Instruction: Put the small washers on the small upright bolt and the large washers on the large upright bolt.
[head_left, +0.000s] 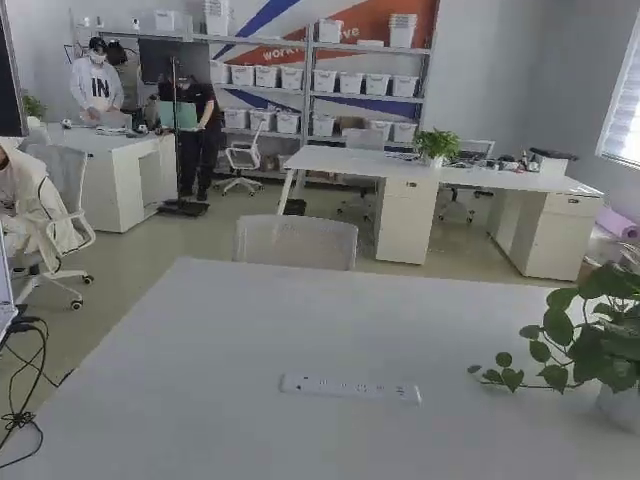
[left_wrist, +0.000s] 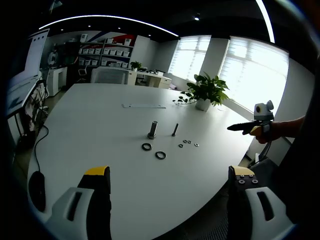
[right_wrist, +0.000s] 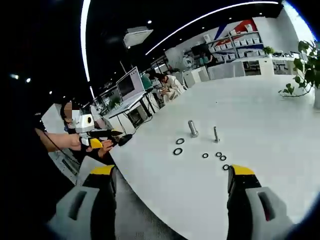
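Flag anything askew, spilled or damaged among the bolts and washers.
Nothing stands out. The large grey metal bolt and thin small metal bolt stand upright; the dark ring washers lie flat beside them.

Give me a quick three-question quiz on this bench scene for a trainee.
1. True or false: the left gripper and the right gripper are both open.
2. How many large washers lie on the table? A one, B two, C four.
3. Which bolt stands nearer the small washers: the large bolt or the small bolt?
Key: 1 true; 2 B; 3 the small bolt.
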